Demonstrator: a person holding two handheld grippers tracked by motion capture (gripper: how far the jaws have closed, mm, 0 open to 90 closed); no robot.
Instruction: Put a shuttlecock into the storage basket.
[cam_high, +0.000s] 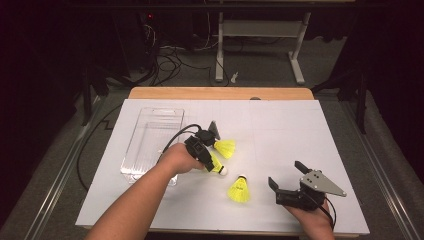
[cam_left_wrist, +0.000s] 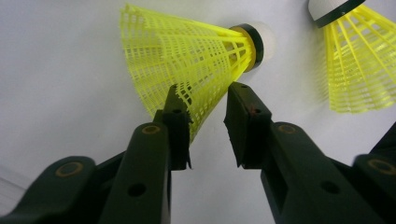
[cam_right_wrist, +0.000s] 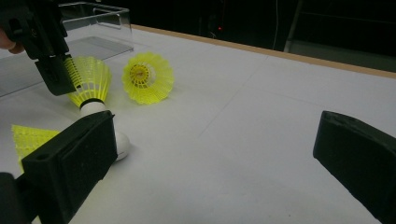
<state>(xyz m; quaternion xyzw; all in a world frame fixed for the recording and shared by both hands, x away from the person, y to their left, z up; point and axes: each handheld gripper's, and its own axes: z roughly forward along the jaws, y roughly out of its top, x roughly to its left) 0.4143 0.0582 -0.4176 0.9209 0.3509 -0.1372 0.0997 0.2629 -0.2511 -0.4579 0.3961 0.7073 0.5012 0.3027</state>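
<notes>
White table (cam_high: 280, 125) lay lit; left gripper (cam_left_wrist: 205, 114) pinched a shuttlecock's (cam_left_wrist: 187, 51) flimsy skirt, which could crumple or slip free, while right gripper (cam_high: 287, 180) gaped empty.

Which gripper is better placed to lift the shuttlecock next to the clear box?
Left. The left gripper already has that shuttlecock between its jaws, by its yellow skirt. The right gripper sits open, apart from all three shuttlecocks, farther from the clear box.
</notes>
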